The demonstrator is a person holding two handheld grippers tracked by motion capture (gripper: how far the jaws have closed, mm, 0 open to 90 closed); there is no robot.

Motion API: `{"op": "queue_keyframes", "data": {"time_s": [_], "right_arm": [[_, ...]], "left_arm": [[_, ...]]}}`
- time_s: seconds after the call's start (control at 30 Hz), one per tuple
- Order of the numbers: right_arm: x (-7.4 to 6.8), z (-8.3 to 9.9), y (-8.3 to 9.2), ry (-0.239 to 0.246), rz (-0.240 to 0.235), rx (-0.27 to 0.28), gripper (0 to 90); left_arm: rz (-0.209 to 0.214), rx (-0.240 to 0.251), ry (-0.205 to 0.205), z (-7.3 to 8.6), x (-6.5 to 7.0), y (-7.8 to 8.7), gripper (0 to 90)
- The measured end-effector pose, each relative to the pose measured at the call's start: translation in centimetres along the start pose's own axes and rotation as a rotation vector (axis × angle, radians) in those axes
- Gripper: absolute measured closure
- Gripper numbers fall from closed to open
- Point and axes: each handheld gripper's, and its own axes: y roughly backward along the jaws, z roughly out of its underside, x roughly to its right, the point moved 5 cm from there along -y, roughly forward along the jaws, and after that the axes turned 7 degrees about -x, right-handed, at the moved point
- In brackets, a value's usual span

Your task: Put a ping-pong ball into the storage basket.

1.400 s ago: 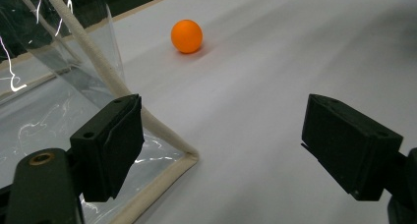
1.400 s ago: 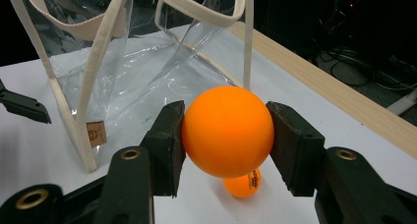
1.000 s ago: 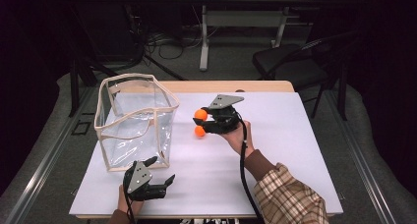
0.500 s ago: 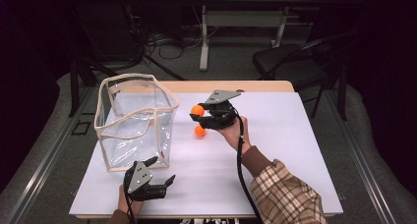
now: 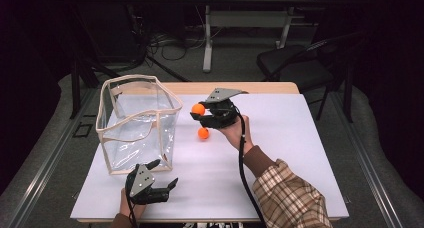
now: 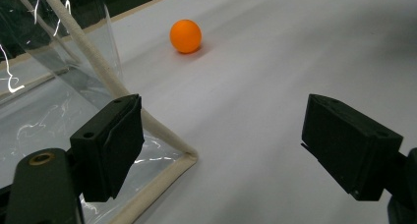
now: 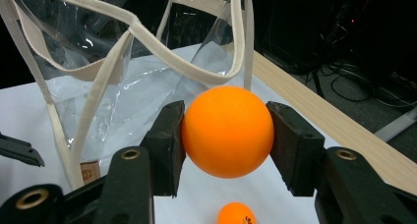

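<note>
White table [image 5: 280,158], clear bag [image 5: 137,120] at left. Right gripper [image 5: 201,114] pinches orange ball [image 7: 227,130] above second ball [image 5: 203,133]. Left gripper [image 5: 162,177] gapes wide, empty, beside bag corner.

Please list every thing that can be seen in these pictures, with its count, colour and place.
Round orange ball held in the air: one, orange, between the right gripper's jaws.
Round orange ball on the table: one, orange, below the held one.
Clear plastic bag with beige trim: one, transparent, upright, table's left.
White table: one, white top.
Black chair: one, behind the table.
Left gripper: one, black, open, near the bag's front corner.
Right gripper: one, black, mid-table.
Plaid sleeve: one, right arm.
</note>
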Motion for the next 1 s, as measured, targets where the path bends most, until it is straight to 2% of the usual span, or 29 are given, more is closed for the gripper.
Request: {"op": "queue_keyframes", "data": {"time_s": [0.27, 1.0], "right_arm": [[0.0, -1.1, -0.1, 0.005, 0.001, 0.015, 50.4], [0.4, -2.5, -0.5, 0.022, 0.02, 0.005, 50.4]], "left_arm": [[-0.001, -0.001, -0.002, 0.0, 0.0, 0.0, 15.9], [0.0, -0.001, -0.004, 0.0, 0.0, 0.0, 15.9]]}}
